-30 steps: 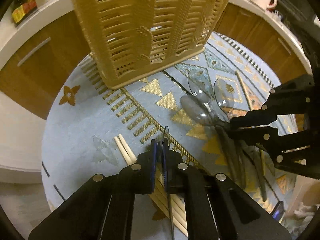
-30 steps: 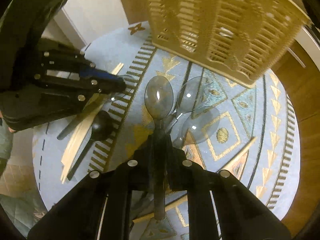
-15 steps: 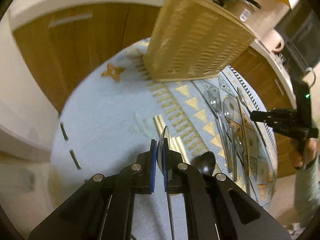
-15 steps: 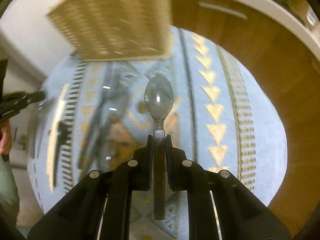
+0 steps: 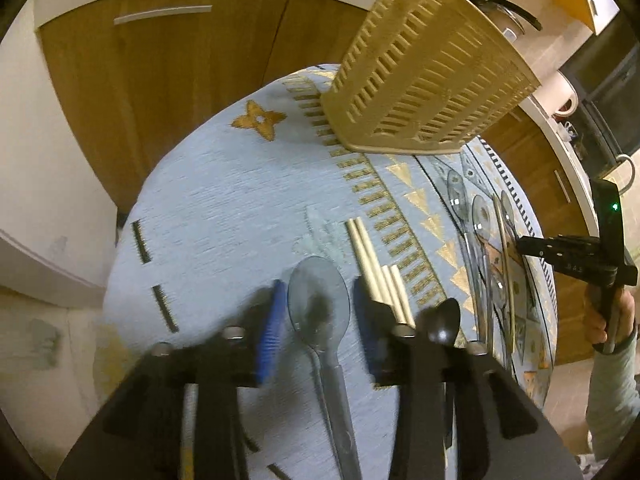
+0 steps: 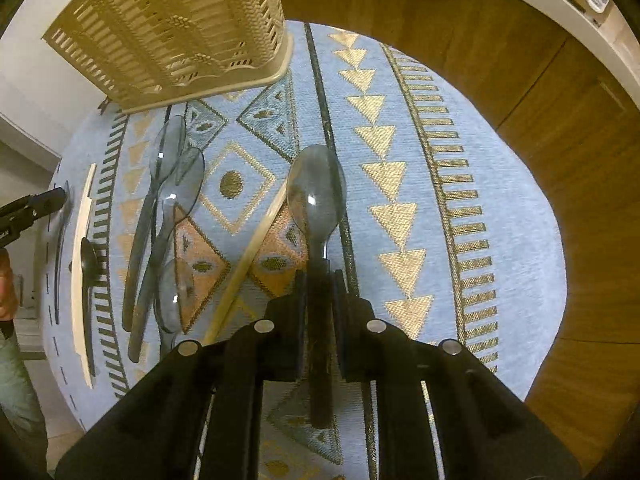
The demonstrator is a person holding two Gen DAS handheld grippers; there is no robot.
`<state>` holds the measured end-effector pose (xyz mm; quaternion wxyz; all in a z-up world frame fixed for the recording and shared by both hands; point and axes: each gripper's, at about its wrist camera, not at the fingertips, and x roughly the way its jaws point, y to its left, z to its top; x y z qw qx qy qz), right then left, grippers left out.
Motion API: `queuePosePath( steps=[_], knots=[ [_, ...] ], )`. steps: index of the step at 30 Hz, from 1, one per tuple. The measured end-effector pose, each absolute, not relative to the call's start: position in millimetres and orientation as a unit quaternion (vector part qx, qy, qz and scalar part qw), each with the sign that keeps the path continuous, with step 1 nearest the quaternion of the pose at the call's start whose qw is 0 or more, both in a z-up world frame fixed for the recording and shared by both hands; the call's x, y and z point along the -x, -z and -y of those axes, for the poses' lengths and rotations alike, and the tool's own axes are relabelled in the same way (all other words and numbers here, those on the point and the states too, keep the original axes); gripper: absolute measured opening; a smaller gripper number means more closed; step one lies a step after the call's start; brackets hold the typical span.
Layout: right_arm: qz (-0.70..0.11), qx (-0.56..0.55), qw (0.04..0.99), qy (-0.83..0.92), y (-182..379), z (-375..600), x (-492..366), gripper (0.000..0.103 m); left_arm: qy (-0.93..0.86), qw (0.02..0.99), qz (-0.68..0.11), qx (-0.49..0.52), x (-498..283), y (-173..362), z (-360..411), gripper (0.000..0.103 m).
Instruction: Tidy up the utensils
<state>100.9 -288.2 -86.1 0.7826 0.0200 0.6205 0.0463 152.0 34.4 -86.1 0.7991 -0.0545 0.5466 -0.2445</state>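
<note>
My left gripper (image 5: 318,308) is open; a clear grey plastic spoon (image 5: 320,312) lies flat on the blue patterned cloth (image 5: 224,208) between its blue-padded fingers. My right gripper (image 6: 320,280) is shut on the handle of another grey spoon (image 6: 317,192), held bowl-forward above the cloth (image 6: 500,216). Several more grey spoons (image 6: 168,184) lie to its left, also seen in the left wrist view (image 5: 468,216). A tan slotted utensil basket (image 6: 176,28) stands at the far side, also in the left wrist view (image 5: 424,76).
Pale chopsticks (image 5: 376,268) and a small black spoon (image 5: 442,320) lie just right of my left gripper. A single chopstick (image 6: 248,256) lies diagonally by my right gripper. Wooden cabinets (image 5: 168,64) surround the round table.
My left gripper has opened and its spoon, held edge-on before, now lies flat on the cloth. My right gripper has carried its spoon rightward, away from the spoon pile.
</note>
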Motion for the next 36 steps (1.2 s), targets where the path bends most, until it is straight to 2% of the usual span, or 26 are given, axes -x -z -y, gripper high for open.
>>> queuePosePath(
  steps=[3, 5, 6, 14, 21, 25, 30, 32, 36],
  knots=[
    [-0.624, -0.030, 0.779, -0.052, 87, 291, -110, 0.031, 0.250, 0.790, -0.557, 0.054, -152, 84, -37, 0.043],
    [-0.623, -0.037, 0.779, -0.050, 78, 308, -115, 0.049, 0.252, 0.781, -0.570, 0.048, -152, 85, -34, 0.047],
    [-0.621, -0.038, 0.781, -0.048, 74, 314, -116, 0.050, 0.251, 0.776, -0.577, 0.040, -152, 86, -30, 0.047],
    [-0.635, -0.019, 0.771, -0.046, 66, 322, -139, 0.050, 0.194, 0.787, -0.580, -0.084, -151, 87, 9, 0.049],
    [-0.647, 0.017, 0.760, -0.052, 79, 298, -160, 0.050, 0.183, 0.789, -0.577, -0.108, -151, 86, 19, 0.046],
    [-0.652, 0.025, 0.756, -0.054, 84, 288, -173, 0.033, 0.181, 0.791, -0.575, -0.103, -152, 84, 16, 0.041],
    [-0.652, 0.036, 0.756, -0.050, 87, 278, -185, 0.032, 0.175, 0.794, -0.573, -0.102, -156, 84, 20, 0.040],
    [-0.651, 0.038, 0.757, -0.045, 85, 271, -185, 0.029, 0.159, 0.801, -0.565, -0.120, -154, 85, 24, 0.031],
    [-0.637, 0.046, 0.768, -0.044, 81, 259, -177, 0.029, 0.154, 0.808, -0.562, -0.093, -152, 81, 21, 0.030]
  ],
)
